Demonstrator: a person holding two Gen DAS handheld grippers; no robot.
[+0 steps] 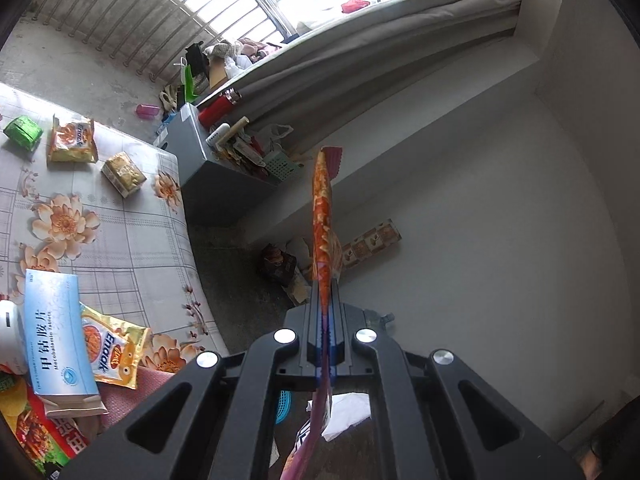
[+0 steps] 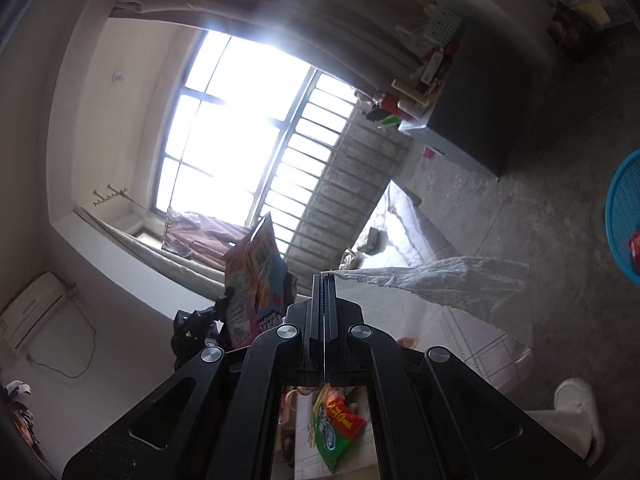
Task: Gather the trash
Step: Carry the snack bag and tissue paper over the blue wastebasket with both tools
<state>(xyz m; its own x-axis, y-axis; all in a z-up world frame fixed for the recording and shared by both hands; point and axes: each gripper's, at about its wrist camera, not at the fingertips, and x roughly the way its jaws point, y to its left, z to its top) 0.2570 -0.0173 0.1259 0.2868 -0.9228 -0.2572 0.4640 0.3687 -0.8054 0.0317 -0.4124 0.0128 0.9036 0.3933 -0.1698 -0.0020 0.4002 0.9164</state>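
Orange crinkly snack wrapper and white tissue sit pinched in your jaws, unbinned; yellow packets remain on the bed.

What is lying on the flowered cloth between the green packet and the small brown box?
In the left wrist view, a yellow Enaak snack bag lies on the flowered cloth between the green packet and the small brown box.
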